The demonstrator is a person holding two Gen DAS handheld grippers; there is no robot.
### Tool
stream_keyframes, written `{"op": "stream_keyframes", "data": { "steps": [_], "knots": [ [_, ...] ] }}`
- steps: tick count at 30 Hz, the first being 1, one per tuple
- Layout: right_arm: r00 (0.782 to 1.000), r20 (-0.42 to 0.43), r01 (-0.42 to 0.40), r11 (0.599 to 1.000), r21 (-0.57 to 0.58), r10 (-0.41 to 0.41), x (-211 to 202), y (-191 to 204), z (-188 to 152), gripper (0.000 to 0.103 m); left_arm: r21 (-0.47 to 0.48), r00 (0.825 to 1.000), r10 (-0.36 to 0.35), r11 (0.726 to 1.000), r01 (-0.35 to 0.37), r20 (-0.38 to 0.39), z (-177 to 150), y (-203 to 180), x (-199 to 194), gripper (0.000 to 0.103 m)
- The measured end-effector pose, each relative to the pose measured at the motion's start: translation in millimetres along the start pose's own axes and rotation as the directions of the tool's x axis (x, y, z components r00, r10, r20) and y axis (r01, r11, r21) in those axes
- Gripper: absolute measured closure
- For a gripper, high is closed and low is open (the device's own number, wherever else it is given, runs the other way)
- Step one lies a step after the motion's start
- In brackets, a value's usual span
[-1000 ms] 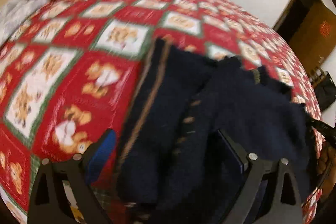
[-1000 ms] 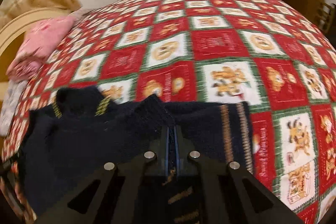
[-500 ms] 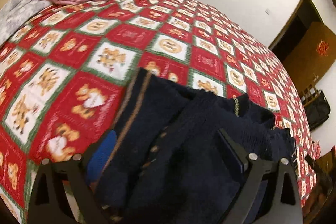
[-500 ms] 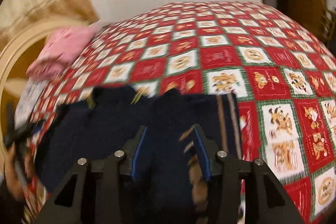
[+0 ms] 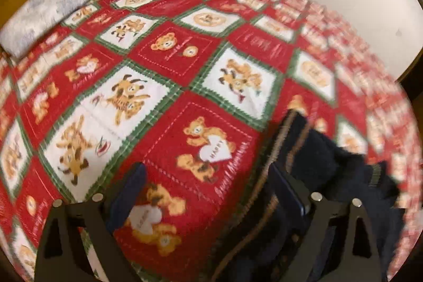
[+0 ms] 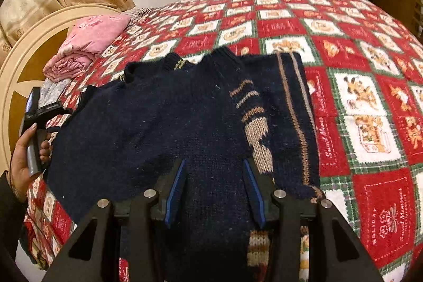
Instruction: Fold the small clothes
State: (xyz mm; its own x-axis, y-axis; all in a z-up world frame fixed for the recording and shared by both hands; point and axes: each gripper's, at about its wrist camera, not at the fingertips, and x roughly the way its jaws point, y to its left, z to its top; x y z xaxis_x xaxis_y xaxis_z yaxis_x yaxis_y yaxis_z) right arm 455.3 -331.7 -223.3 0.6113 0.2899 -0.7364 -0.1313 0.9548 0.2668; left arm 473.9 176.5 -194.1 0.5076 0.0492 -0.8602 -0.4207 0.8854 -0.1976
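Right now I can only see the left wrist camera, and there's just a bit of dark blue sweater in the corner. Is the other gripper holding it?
Observer: No. The right gripper is open. Its jaws have just been opening, and the sweater lies under its fingers, not pinched.
Operator: Is the sweater all scrunched up?
Observer: No, it lies mostly spread out on the bedspread, with its collar at the far edge.
Operator: Where's my gripper from over there?
Observer: The left gripper is held by a hand beside the sweater's left edge, as the right wrist view shows.
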Motion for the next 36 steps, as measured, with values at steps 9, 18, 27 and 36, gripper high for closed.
{"op": "stream_keyframes", "data": {
  "steps": [9,18,27,36],
  "knots": [
    [1.000,-0.026,0.015,0.993,-0.115,-0.018,-13.3,36.6,-31.4,0.056,0.297,0.990,-0.100,0.952,0.066,0.101,-78.9,-48.4,-60.3,0.002],
    [0.994,-0.077,0.063,0.989,-0.134,-0.073,-15.5,25.0,-49.7,0.055,0.245,0.995,-0.100,0.965,0.096,0.005,-77.1,-15.8,-36.5,0.002],
    [0.998,-0.017,0.054,0.988,-0.147,-0.057,-23.4,52.2,-45.9,0.053,0.270,0.992,-0.107,0.959,0.085,0.065,-26.5,-79.6,-26.4,0.002],
    [0.994,-0.093,0.025,0.950,-0.312,-0.057,7.4,90.8,-64.9,0.051,0.293,0.989,0.088,0.949,-0.118,0.116,-26.1,-78.2,14.9,0.000]
  ]
}}
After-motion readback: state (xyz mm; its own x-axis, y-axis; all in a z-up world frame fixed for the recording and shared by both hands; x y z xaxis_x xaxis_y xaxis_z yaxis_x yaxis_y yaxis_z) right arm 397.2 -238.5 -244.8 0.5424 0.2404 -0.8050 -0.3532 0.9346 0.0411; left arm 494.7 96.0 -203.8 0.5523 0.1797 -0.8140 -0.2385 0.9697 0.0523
